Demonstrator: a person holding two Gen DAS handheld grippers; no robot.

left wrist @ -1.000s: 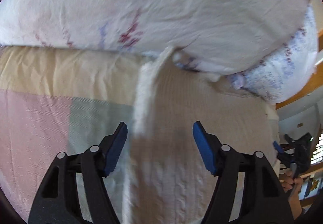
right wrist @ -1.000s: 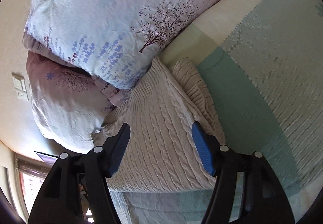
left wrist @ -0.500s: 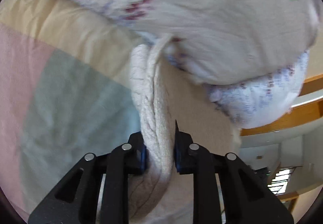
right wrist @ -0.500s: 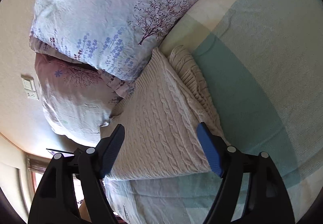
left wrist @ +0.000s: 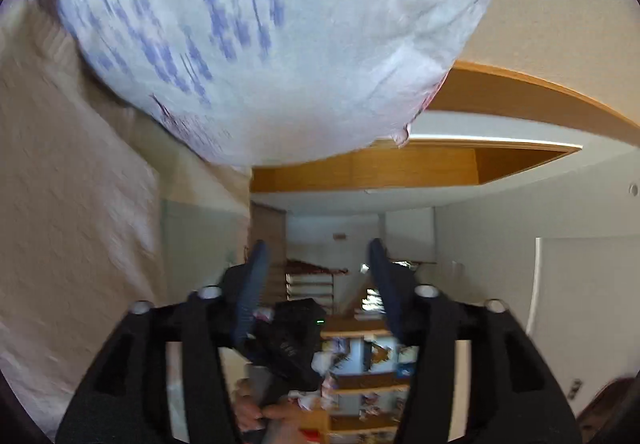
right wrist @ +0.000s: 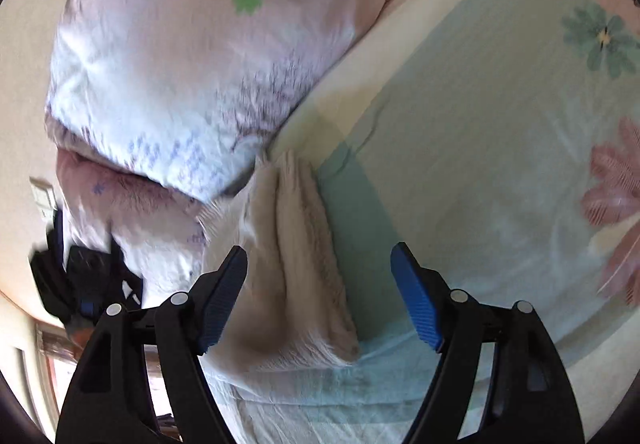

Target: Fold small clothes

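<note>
A cream cable-knit sweater [right wrist: 296,264] lies folded on the bed, its far end against the pillows. My right gripper [right wrist: 320,284] is open and empty, its jaws hovering over the sweater's right edge. In the left wrist view the sweater [left wrist: 76,204] fills the blurred left side. My left gripper [left wrist: 316,280] is open and empty, pointing past the bed's edge into the room. The other gripper shows there [left wrist: 288,340], held in a hand. The left gripper also shows at the left edge of the right wrist view [right wrist: 80,276].
Two floral pillows [right wrist: 192,56] are stacked behind the sweater; one fills the top of the left wrist view [left wrist: 260,24]. The bedsheet [right wrist: 480,164] has pastel blocks and flowers. A wooden headboard [left wrist: 520,104] and shelves [left wrist: 368,376] lie beyond.
My left gripper closed on the sweater's edge half a second ago, has since let go and swung away toward the room. The right gripper shifted right along the sweater, staying open.
</note>
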